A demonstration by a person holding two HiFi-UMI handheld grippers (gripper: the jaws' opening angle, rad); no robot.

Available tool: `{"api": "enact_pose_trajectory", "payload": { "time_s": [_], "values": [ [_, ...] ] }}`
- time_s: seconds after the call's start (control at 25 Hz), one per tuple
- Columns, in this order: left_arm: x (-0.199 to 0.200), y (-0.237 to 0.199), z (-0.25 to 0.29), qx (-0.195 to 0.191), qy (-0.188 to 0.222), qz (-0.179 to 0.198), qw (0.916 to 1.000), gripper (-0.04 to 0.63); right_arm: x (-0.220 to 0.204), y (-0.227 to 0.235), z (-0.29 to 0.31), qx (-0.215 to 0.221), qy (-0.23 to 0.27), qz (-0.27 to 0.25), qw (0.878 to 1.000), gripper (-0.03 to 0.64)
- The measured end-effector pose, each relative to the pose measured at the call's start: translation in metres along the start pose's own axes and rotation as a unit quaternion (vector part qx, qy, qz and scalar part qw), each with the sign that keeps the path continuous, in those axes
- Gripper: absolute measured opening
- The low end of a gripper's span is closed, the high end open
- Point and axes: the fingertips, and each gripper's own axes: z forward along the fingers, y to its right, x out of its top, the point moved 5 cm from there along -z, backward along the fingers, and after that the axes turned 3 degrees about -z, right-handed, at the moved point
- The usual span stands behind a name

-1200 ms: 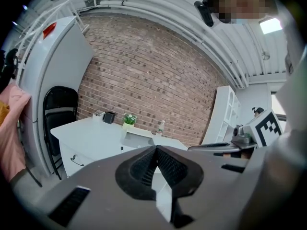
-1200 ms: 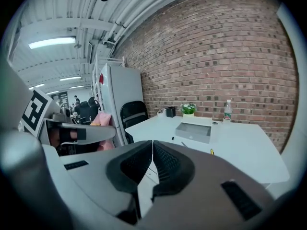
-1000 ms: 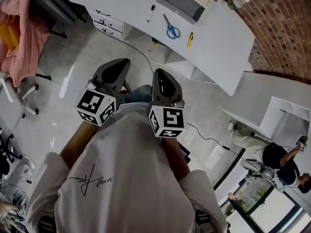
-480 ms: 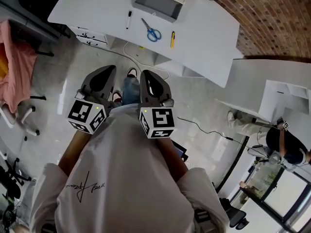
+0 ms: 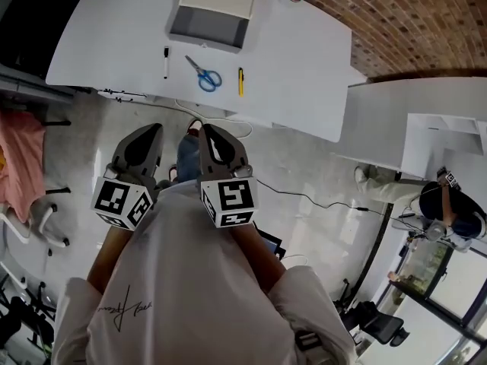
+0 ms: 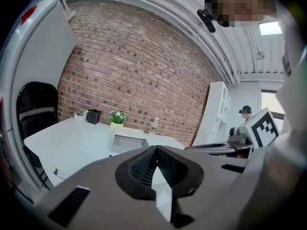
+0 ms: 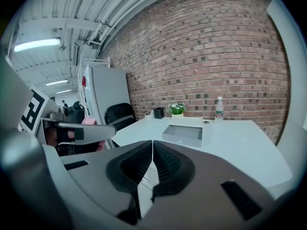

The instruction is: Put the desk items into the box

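I had the left gripper (image 5: pixel 154 129) and right gripper (image 5: pixel 206 129) shut, empty, well short of the box (image 5: pixel 209 27); the 3 items beside it, scissors (image 5: pixel 203 73), marker (image 5: pixel 166 61) and cutter (image 5: pixel 240 80), awaited pickup.

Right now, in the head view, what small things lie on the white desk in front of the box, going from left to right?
marker → scissors → yellow cutter
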Motion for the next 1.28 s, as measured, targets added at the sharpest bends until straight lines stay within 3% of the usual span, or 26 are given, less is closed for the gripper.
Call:
{"api": "enact_pose_trajectory", "payload": {
  "time_s": [0.52, 0.68, 1.04, 1.28],
  "values": [
    [0.018, -0.011, 0.098, -0.036, -0.048, 0.0, 0.9982, 0.005, 0.009, 0.075, 0.053, -0.032, -0.018, 0.04, 0.999, 0.025],
    [0.023, -0.015, 0.124, -0.041, -0.068, 0.021, 0.9966, 0.005, 0.012, 0.091, 0.071, -0.031, -0.023, 0.051, 0.998, 0.025],
    [0.035, -0.018, 0.167, -0.048, -0.08, 0.031, 0.9951, 0.005, 0.026, 0.12, 0.107, -0.017, -0.016, 0.058, 0.998, 0.025],
    [0.04, -0.023, 0.184, -0.033, -0.071, 0.032, 0.9965, 0.005, 0.027, 0.137, 0.122, -0.013, -0.017, 0.057, 0.998, 0.025]
  ]
}}
